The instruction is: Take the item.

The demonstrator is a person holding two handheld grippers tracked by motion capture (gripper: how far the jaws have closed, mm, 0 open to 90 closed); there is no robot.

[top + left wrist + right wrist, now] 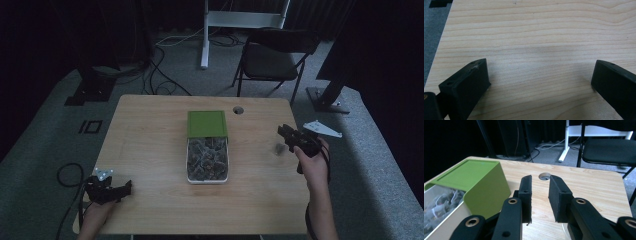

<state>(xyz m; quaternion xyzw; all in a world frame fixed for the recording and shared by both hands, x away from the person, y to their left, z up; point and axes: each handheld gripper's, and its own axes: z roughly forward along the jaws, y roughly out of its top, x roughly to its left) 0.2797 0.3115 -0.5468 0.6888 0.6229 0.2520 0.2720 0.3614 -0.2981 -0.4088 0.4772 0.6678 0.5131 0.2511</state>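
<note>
A box with a green lid (206, 123) pushed to its far end stands in the middle of the wooden table (150, 150). Its white tray (190, 165) holds several dark tea bags (207, 159). My right gripper (283, 131) hovers to the right of the box, and a small dark item (278, 148) lies on the table just under it. In the right gripper view the right gripper (540, 182) is open with nothing between its fingers, and the green lid (474, 182) sits to its left. My left gripper (129, 189) rests at the near left corner. In its own view the left gripper (539, 72) is open wide over bare wood.
A round cable hole (238, 109) is cut in the table behind the box. Beyond the table stand a black folding chair (272, 55) and a white desk leg (205, 35). Cables (160, 75) lie on the grey floor.
</note>
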